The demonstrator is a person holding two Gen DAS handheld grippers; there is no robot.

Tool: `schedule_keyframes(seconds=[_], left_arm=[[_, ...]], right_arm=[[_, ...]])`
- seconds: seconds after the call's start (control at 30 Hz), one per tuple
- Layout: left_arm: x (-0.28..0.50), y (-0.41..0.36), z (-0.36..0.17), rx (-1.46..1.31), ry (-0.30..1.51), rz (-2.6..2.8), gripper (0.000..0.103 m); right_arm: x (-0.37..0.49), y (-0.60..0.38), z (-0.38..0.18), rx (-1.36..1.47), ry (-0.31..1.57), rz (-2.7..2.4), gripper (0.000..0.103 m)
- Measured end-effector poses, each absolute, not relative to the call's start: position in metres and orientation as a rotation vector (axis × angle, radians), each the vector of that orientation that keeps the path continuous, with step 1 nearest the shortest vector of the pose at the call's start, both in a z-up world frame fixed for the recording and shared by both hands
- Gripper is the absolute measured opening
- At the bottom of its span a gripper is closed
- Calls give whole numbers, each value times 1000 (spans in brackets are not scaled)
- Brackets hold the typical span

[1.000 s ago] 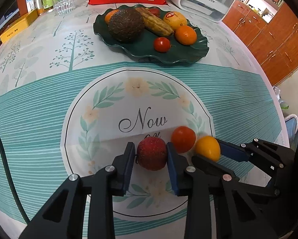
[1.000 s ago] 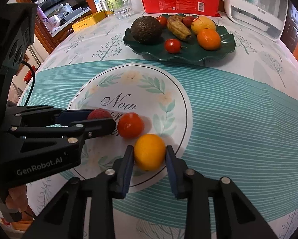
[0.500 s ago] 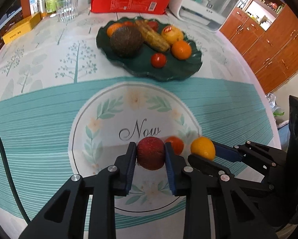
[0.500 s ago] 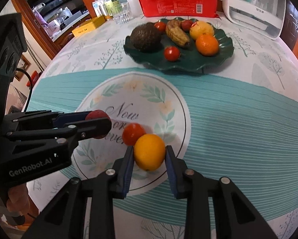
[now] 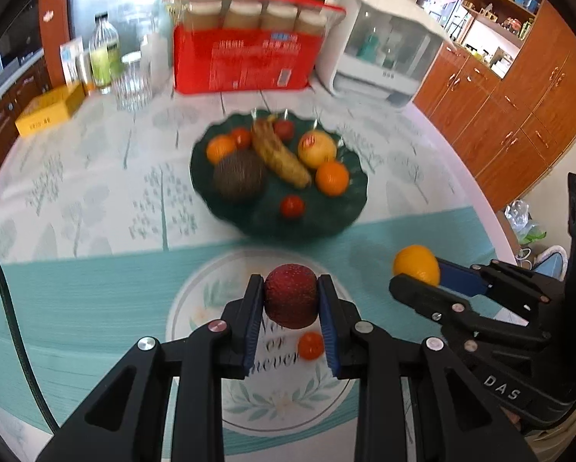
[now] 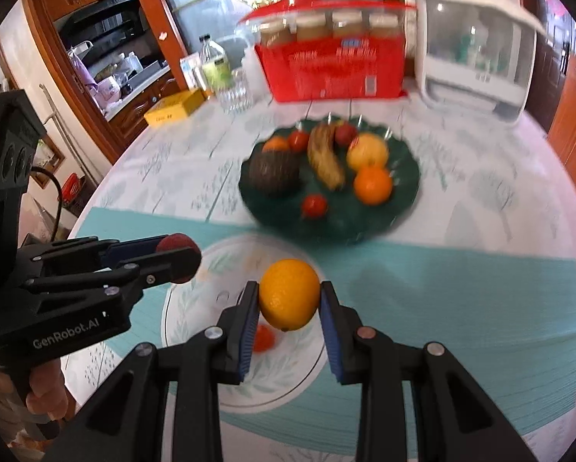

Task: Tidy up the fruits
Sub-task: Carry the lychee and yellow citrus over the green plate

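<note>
On the left, the left gripper has its jaws clamped on a dark red, pebbly-skinned fruit, which sits between the blue pads near their tips and is lifted above the tablecloth. In the right wrist view this gripper's body reads "GenRobot.AI". Below the red fruit, one small tomato lies on the cloth's white medallion, beside printed script of which "ever" can be read. At the far left stand a yellow box, a bottle with a green label and a clear glass; their writing is too blurred to read.

In the middle, beyond the medallion, the dark green plate holds eight fruits that I can count: one brown avocado, one mottled banana, two oranges, one yellow apple with a red sticker, and three small red ones, the two at the far rim too blurred to name. Behind it a red carton carries four capped jars; its print is unreadable.

To the right, a white cabinet with a clear door stands at the far edge. Nearer, the right gripper has its jaws closed around one orange-yellow citrus, gripped between the pads near their tips and held off the cloth, well apart from the plate. In the left wrist view its body shows the letters "DAS".
</note>
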State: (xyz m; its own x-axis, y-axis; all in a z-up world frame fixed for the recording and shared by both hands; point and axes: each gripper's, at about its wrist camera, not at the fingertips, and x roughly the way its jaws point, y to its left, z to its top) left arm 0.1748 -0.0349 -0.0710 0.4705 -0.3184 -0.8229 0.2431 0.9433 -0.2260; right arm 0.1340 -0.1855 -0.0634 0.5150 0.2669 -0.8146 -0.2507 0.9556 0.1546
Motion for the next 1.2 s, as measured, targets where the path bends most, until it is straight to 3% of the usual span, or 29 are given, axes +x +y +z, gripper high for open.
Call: schedule_keyframes(seconds=[0.3,0.57,1.2], left_arm=[[201,-50,-22,-18,942,-331,26],[235,-68,-9,7,922,-310,26],[298,-68,-128,-131,1144,-240,26]], right_arm=[[165,-189,-5,-42,877,300,31],[215,-205,13,1,869,253,31],[287,-207,-106,57,1136,291,31]])
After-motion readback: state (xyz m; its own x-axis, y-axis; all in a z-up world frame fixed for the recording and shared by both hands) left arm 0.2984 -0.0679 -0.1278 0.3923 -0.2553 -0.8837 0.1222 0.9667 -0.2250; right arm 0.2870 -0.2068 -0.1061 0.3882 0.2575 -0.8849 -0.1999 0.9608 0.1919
